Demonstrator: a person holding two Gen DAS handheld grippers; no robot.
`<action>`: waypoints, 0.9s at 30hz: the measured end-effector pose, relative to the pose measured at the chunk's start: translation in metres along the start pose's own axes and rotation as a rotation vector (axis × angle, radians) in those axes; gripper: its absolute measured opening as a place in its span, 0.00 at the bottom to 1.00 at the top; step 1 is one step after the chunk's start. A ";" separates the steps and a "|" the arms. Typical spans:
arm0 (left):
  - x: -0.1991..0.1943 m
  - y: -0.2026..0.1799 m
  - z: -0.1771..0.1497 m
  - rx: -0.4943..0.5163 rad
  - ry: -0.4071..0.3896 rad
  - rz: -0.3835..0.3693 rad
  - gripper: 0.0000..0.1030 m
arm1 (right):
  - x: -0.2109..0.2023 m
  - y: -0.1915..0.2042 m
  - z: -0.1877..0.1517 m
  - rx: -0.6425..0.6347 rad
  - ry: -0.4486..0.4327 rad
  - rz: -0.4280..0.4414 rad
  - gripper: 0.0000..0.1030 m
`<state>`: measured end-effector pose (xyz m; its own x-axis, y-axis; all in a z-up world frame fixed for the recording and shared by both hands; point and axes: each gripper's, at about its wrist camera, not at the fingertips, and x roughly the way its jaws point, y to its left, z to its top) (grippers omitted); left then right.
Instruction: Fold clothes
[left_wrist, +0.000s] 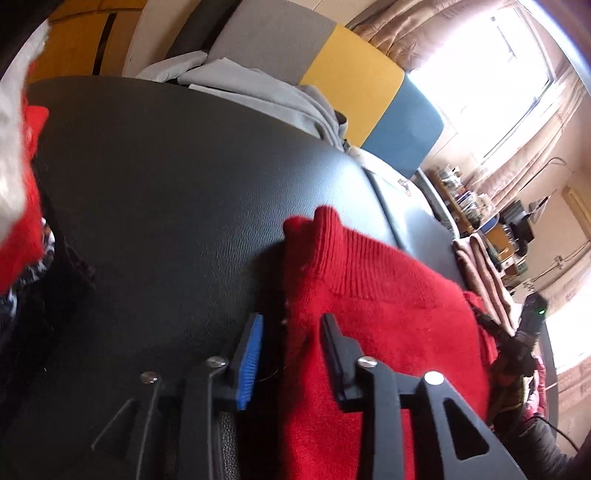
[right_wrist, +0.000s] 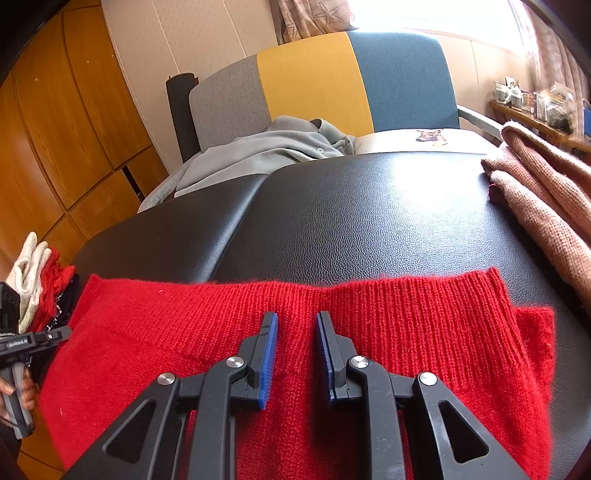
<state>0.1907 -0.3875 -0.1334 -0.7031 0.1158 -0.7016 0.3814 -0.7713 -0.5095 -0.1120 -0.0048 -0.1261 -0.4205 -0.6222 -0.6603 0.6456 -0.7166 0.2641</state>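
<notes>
A red knit sweater (right_wrist: 369, 332) lies flat on the black leather surface (right_wrist: 351, 206), ribbed hem toward the far side. My right gripper (right_wrist: 297, 317) hovers over its middle, jaws a little apart, with nothing pinched between the blue pads. In the left wrist view the sweater (left_wrist: 388, 314) shows a folded edge with a ribbed cuff. My left gripper (left_wrist: 291, 325) straddles that edge with its jaws wide, one finger over bare leather, the other over the knit. The pads do not press the fabric. The left gripper's body (right_wrist: 22, 343), held by a hand, shows at the sweater's left end.
A folded pink-brown knit (right_wrist: 546, 206) lies at the right of the surface. A pile of white and red clothes (right_wrist: 33, 280) sits off the left end. A grey garment (right_wrist: 280, 147) lies on the grey, yellow and blue sofa (right_wrist: 314, 81) behind.
</notes>
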 end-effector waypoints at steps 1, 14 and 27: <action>0.000 0.002 0.003 -0.012 0.007 -0.019 0.41 | 0.000 0.000 0.000 0.001 0.000 0.002 0.22; 0.039 0.007 0.017 0.054 0.157 -0.260 0.58 | -0.001 0.001 -0.001 0.007 -0.003 0.023 0.26; 0.052 -0.009 0.017 0.034 0.174 -0.252 0.14 | -0.001 -0.005 0.000 0.041 -0.003 0.062 0.28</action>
<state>0.1399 -0.3850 -0.1567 -0.6585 0.4091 -0.6317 0.1861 -0.7248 -0.6634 -0.1149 -0.0006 -0.1269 -0.3821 -0.6667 -0.6399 0.6438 -0.6888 0.3333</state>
